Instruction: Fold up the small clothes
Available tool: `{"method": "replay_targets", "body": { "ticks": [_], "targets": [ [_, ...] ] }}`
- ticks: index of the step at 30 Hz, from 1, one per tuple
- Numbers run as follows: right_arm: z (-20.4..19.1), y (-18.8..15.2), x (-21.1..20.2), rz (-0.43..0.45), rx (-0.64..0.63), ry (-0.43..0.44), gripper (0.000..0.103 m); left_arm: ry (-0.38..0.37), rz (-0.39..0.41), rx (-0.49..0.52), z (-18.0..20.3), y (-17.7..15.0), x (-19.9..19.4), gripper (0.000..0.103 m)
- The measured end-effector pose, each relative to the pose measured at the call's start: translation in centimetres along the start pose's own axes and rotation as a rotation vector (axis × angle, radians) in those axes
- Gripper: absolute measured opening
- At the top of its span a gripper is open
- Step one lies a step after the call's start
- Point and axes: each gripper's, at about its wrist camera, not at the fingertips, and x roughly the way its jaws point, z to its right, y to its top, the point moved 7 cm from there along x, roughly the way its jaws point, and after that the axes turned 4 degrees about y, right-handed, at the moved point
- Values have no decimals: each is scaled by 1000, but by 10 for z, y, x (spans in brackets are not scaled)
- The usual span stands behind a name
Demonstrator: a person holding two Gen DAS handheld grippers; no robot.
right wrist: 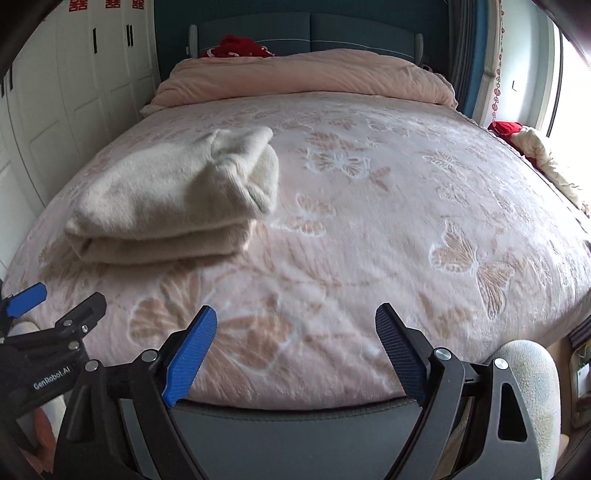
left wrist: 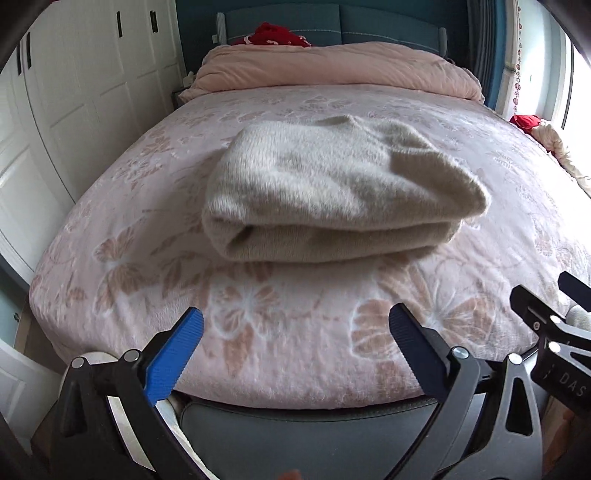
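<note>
Folded cream sweater (left wrist: 332, 188) on floral bedspread (left wrist: 295, 332), pink duvet (left wrist: 332, 70) behind; left gripper (left wrist: 295, 325) and right gripper (right wrist: 295, 325) gape empty

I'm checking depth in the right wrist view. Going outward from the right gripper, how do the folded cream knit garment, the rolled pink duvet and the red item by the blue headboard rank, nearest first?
From the right gripper, open over the bed's near edge:
1. Folded cream knit garment, ahead on the left.
2. Rolled pink duvet, across the far end of the bed.
3. Red item, behind the duvet, against the blue headboard.

fuzzy knit sweater (left wrist: 332, 192), prob. wool
</note>
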Motion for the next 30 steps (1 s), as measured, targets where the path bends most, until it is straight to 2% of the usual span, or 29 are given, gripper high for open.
{"method": "replay_targets", "body": {
  "ticks": [4, 15, 30],
  "targets": [
    [2, -8, 6, -6, 21, 6, 86, -2, 10, -21, -3, -1, 1, 98],
    [-20, -9, 4, -1, -33, 34, 86, 9, 36, 1, 4, -3, -6, 98],
    [-34, -9, 2, -9, -45, 47, 86, 54, 40, -14, 2, -4, -8, 98]
  ]
}}
